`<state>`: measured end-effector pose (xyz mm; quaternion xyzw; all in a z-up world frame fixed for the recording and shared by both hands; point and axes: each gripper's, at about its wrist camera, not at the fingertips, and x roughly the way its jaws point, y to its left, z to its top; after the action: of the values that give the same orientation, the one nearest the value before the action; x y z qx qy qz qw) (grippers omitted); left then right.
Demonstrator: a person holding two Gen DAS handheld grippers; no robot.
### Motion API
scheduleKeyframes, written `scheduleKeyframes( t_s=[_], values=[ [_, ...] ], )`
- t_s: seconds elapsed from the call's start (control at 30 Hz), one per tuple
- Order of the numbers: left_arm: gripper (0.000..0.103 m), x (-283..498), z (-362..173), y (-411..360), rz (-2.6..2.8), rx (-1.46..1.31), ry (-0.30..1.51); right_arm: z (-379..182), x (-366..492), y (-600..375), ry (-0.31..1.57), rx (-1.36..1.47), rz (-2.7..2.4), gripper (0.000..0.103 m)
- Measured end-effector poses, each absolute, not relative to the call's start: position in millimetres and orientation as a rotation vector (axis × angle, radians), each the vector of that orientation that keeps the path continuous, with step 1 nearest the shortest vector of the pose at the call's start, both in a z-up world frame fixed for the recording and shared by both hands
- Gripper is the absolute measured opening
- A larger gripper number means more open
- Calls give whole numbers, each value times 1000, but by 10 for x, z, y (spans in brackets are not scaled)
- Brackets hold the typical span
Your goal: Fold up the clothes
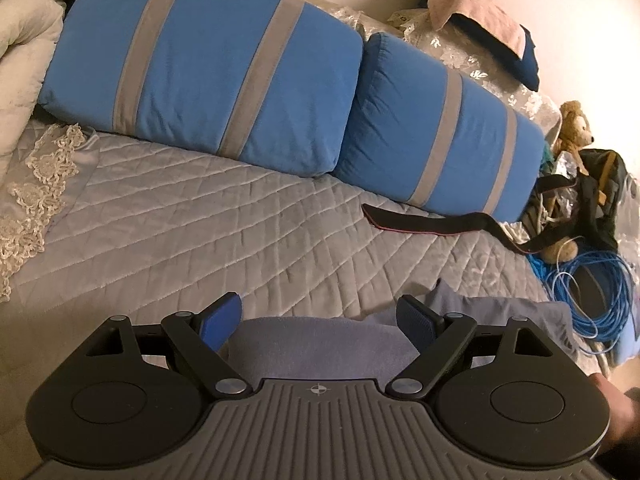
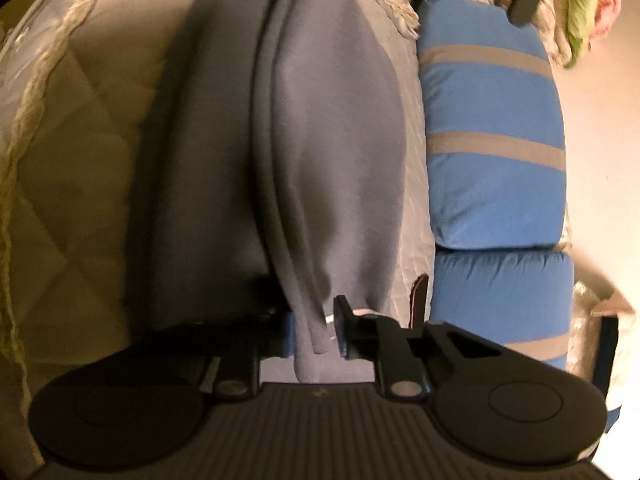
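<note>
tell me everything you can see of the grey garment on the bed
The grey garment looks like soft, matte knit cloth, bluish grey, with a rolled seam or hem running down its length. It lies on the quilted bedspread, bunched into long folds, beside the blue striped cushions. One gathered end sits between the right tongs, whose pads are narrowed around it; whether they press it firmly is unclear. Another part lies under the left tongs, between its wide-open pads, apparently not pinched.

We see two pillows (image 1: 208,80) along the wall behind the bed (image 1: 180,220), garment (image 1: 320,344) in front, cable coil (image 1: 592,292) right, teddy bear (image 1: 574,128) behind it.
</note>
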<state>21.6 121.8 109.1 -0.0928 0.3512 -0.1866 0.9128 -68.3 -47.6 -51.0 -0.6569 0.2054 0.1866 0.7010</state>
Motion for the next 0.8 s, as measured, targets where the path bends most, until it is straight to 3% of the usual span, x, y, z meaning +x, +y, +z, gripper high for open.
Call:
scheduleKeyframes(
  t_s=[0.2,0.37,0.57,0.8],
  values=[
    [85,236,1058,1232,-379,-207,743,-476,-694,-511,413,-1482,412,19],
    [85,276,1052,1269,-392,-259,758,-139,-588,-649,340,-1492,363,5],
    [85,316,1016,1275,-388,-270,785,280,-609,-923,307,-1513,309,4],
    [85,335,976,1242,-391,-269,807,71,-752,-1083,388,-1508,367,4]
  ],
)
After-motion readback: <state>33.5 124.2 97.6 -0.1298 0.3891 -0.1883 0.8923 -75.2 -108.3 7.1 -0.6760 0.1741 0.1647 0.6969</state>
